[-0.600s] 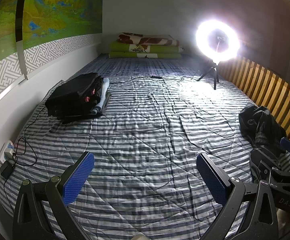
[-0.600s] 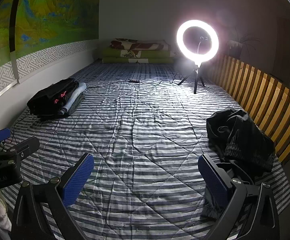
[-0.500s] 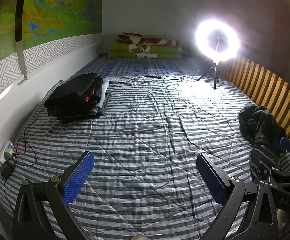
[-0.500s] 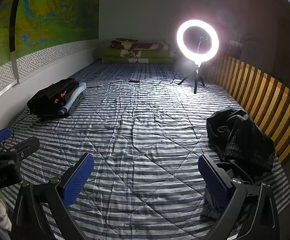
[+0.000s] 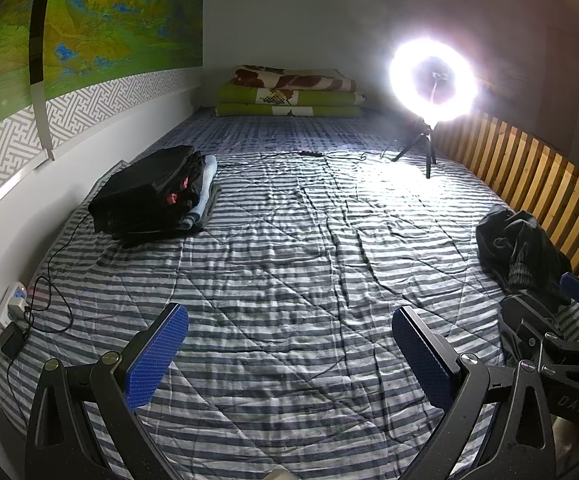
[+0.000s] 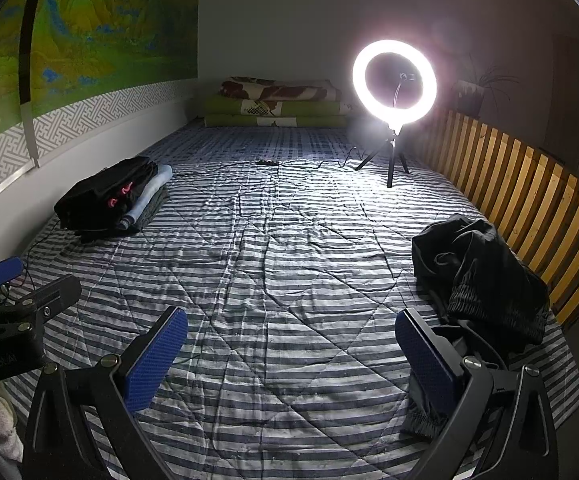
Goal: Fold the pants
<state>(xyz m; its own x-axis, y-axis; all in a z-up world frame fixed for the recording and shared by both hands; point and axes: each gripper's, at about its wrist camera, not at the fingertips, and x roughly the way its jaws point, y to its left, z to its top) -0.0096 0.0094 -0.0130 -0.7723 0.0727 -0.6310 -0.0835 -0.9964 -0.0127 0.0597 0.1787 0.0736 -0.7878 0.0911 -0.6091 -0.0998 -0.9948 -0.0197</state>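
Note:
A crumpled pair of black pants (image 6: 485, 276) lies at the right side of the striped bed, close to the wooden slat rail; the left wrist view shows the same pants (image 5: 517, 252) at its right edge. My left gripper (image 5: 289, 348) hovers open over bare striped quilt near the bed's front edge, nothing between its blue pads. My right gripper (image 6: 291, 350) is open too, its right finger just left of the pants' lower end, not touching them. Each gripper shows at the edge of the other's view.
A stack of folded clothes (image 5: 153, 194) sits at the left by the wall. A lit ring light (image 6: 394, 82) on a small tripod stands on the bed at the back right, its cable across the quilt. Folded blankets (image 5: 289, 94) lie at the far end. A power strip (image 5: 13, 304) sits front left.

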